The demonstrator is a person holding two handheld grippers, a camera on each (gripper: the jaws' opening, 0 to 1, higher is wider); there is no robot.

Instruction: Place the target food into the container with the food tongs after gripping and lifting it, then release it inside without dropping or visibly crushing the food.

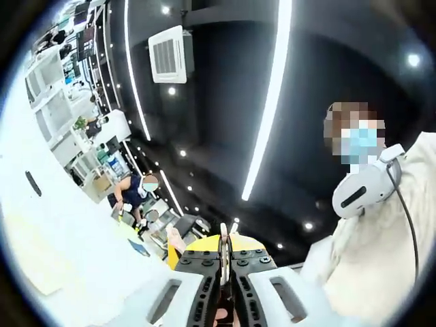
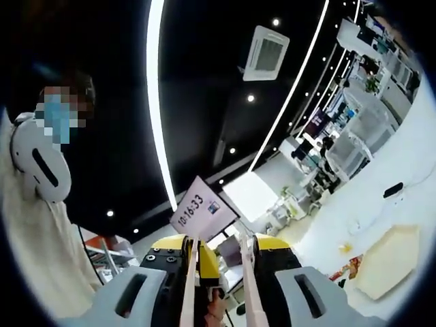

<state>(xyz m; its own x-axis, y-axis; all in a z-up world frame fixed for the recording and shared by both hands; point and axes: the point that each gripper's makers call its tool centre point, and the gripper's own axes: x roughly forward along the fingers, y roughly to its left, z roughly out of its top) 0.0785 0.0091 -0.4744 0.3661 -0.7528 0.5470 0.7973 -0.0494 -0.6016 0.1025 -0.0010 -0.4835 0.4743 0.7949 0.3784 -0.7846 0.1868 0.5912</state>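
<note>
Both views point up at a dark ceiling. My left gripper [image 1: 223, 230] rises from the bottom of the left gripper view, shut, with its thin metal tong blades pressed together and nothing between them. My right gripper [image 2: 218, 240] stands open in the right gripper view. Its two tong blades [image 2: 189, 272] are apart and hold nothing. A pale yellow tray [image 2: 390, 269] lies on the white table [image 2: 381, 204] at the lower right. Beside the tray are small orange and red bits [image 2: 346, 267], too small to identify.
A person in a light top [image 1: 381, 259] with a white headset [image 1: 364, 187] stands close by, and is at the left edge of the right gripper view [image 2: 34, 225]. A sign reading 10:16:33 [image 2: 201, 210] stands beyond the right blades. Another person [image 1: 133, 194] sits past a white tabletop [image 1: 61, 238].
</note>
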